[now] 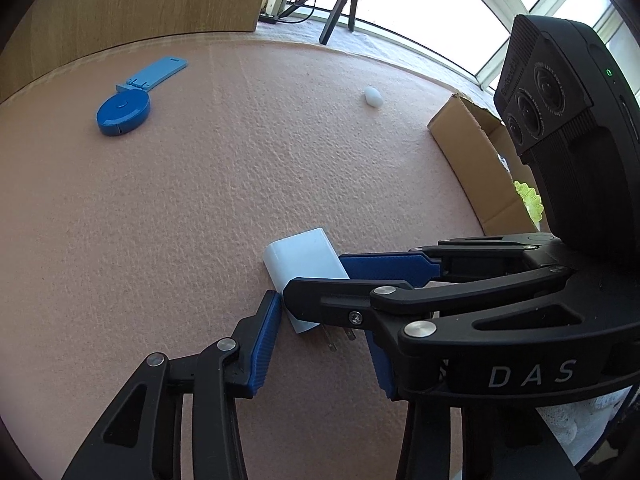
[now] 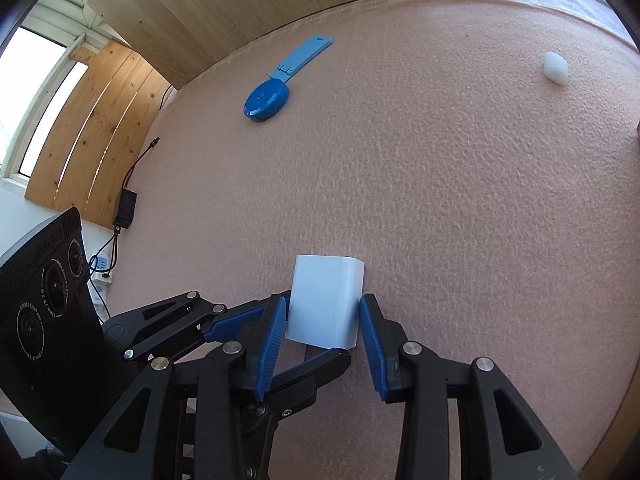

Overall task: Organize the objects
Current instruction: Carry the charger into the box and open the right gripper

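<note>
Both hand-held grippers meet over one item: a white plug-in charger [image 2: 326, 304] at the near centre of the pink felt-covered desk [image 2: 460, 200].

Right hand-held gripper [image 2: 323, 320]: its blue pads stand against the two opposite sides of the charger body, clamped on it. The charger's flat face is towards this camera, its far end projecting beyond the fingertips.

Left hand-held gripper [image 1: 320, 328]: it comes in from the side, crossing under the right one. In the left wrist view one blue pad [image 1: 266, 336] lies beside the charger's lower corner, close to the two metal prongs [image 1: 340, 338] at the charger's near end. The other finger is largely hidden behind the right unit's black linkage. The jaws stand part-way apart with the prong end between them; whether either pad actually presses on the charger cannot be confirmed from this angle.

Other items on the desk, all well apart from the charger:
- a round blue tape measure [image 1: 123, 114] at the far left;
- a light blue flat folding stand [image 1: 156, 74], touching or just beside the tape measure's far side;
- a small white oval object [image 1: 373, 96] at the far right.

An open cardboard box [image 1: 476, 160] sits at the desk's right edge; something yellow-green [image 1: 528, 196] shows inside. A wooden panel [image 2: 240, 4] stands behind the desk.
</note>
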Motion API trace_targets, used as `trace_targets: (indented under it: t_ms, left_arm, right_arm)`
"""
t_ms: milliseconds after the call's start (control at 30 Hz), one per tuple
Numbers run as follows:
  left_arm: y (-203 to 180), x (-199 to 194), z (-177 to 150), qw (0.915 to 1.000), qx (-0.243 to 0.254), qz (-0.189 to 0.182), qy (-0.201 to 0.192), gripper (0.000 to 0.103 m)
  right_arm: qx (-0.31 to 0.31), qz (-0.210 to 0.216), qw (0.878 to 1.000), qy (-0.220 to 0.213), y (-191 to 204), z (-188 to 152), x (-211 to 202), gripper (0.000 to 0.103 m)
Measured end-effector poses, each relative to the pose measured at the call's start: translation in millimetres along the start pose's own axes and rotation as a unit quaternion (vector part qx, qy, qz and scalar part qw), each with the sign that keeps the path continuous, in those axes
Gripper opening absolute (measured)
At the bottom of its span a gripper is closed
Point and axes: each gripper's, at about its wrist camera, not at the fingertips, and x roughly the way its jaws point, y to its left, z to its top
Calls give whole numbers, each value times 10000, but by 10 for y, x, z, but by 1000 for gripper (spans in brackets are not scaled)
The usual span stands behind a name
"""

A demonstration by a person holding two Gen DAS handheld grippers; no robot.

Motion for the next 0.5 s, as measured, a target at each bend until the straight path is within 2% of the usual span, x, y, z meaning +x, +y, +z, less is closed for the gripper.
trace_targets:
  t_ms: [267, 500]
  left_arm:
    - [-69, -77, 51, 9999, 43, 17, -102, 45]
    - [-264, -187, 162, 9994, 244, -31, -229, 45]
  right_arm:
    - [21, 1, 9999, -143, 5, -19, -86, 34]
    - [13, -65, 9991, -423, -3, -41, -342, 34]
